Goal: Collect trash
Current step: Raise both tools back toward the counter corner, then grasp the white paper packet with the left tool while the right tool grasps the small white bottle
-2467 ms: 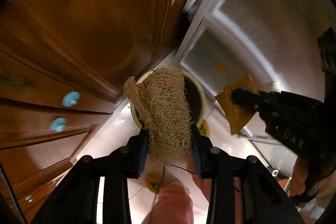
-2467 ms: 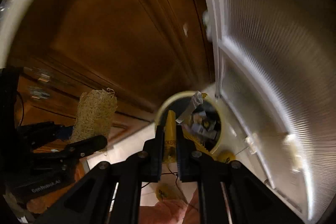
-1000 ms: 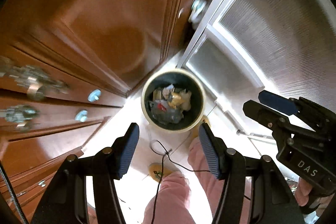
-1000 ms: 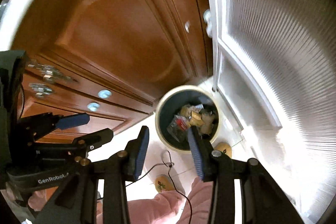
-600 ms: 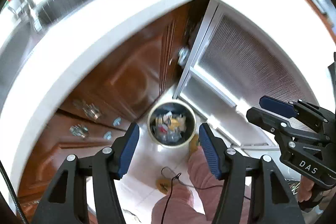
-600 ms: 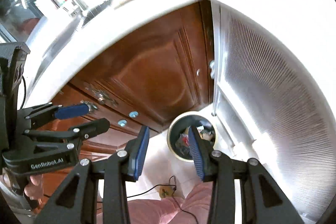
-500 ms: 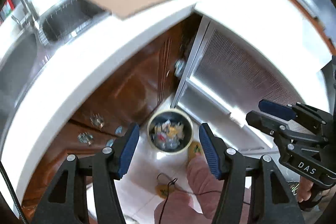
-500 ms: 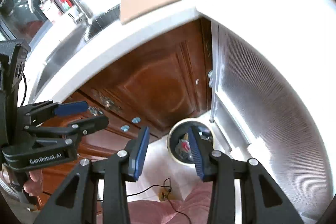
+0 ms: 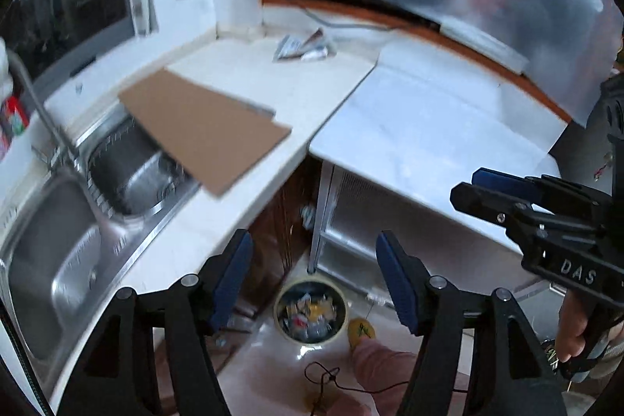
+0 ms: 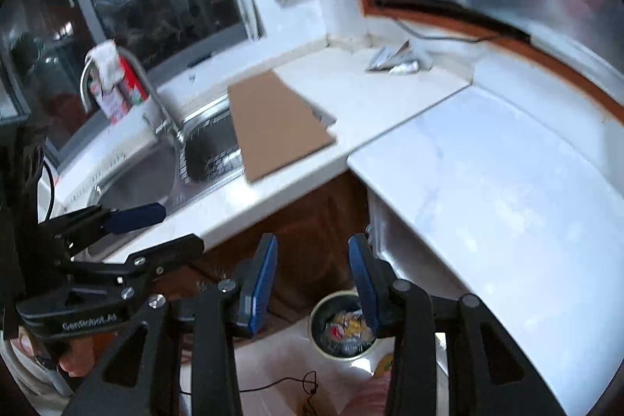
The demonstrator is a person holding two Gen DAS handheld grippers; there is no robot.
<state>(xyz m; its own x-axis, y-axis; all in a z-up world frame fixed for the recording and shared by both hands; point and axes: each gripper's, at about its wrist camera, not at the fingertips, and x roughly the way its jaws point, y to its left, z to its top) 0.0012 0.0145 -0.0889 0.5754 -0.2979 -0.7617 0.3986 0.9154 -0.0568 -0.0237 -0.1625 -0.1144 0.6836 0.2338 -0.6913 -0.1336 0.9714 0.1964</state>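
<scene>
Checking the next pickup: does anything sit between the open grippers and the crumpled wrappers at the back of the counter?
Nothing upright blocks them. A flat brown cardboard sheet lies on the white counter before the crumpled silvery wrappers; both grippers could pass over it.

Matt brown cardboard sheet [image 9: 202,127] at centre left lies over a shiny brushed-steel sink [image 9: 78,221]; the white countertop [image 9: 421,119] is smooth and glossy, the cabinet door [image 10: 312,221] at lower centre polished dark wood, the wrappers [image 10: 394,61] crinkled silvery foil
</scene>
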